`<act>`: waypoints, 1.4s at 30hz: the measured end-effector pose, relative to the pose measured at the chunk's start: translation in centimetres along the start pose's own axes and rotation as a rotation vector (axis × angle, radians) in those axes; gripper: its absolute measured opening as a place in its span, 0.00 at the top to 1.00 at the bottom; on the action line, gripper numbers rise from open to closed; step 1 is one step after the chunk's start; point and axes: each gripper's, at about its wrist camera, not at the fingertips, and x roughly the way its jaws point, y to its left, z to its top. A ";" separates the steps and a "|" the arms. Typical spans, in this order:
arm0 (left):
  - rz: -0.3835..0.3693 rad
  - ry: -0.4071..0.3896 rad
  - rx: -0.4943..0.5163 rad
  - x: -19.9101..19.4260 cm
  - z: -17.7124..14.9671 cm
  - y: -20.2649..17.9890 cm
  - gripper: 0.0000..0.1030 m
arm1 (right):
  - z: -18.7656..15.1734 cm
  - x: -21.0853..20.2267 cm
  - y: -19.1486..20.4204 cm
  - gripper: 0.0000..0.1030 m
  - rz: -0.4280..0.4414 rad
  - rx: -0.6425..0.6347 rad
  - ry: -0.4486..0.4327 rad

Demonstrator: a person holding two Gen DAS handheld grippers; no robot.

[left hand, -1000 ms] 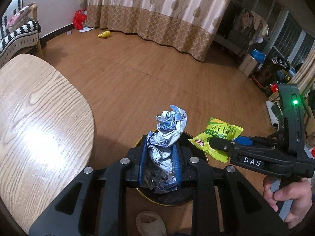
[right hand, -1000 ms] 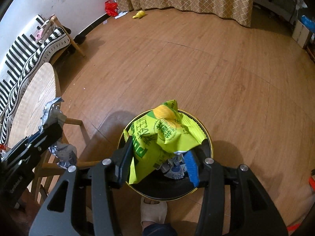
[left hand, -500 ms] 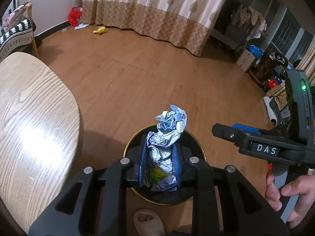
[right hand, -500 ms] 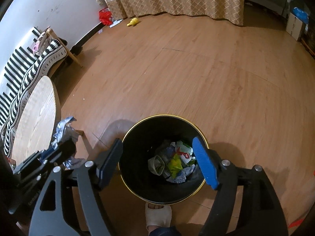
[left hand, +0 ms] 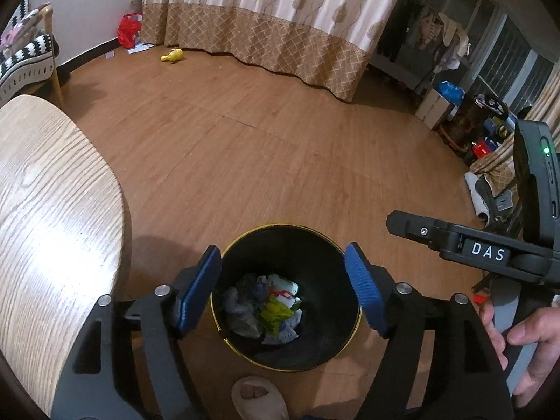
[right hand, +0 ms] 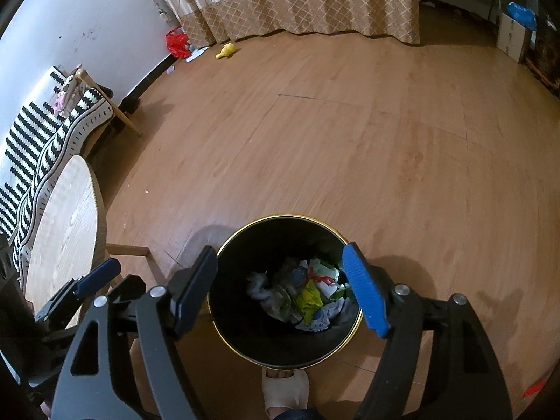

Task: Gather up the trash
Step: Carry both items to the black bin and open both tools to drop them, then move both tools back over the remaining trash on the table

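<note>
Foil wrapper (left hand: 241, 309) now dropped among the trash in one bin (left hand: 245, 241), both grippers' jaws spread, empty.

Black bin (left hand: 245, 346) with gold rim, upright on the wood floor (left hand: 245, 161), open-topped. Crumpled wrappers (left hand: 267, 311) at its bottom, white, yellow-green and possibly foil.
</note>
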 end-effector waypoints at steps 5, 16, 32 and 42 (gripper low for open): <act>0.015 -0.030 -0.037 -1.8 0.3 1.1 0.18 | 0.0 -0.4 1.8 0.30 0.019 -0.034 -0.009; 0.268 -0.149 -0.141 -13.5 -1.3 10.2 0.07 | -0.7 -1.0 14.6 0.24 0.127 -0.213 -0.006; 0.692 -0.279 -0.535 -35.9 -16.3 34.1 0.07 | -13.6 -0.4 45.3 0.24 0.360 -0.680 0.115; 0.767 -0.318 -0.784 -43.8 -25.9 43.2 0.07 | -23.3 0.7 59.2 0.24 0.495 -0.892 0.184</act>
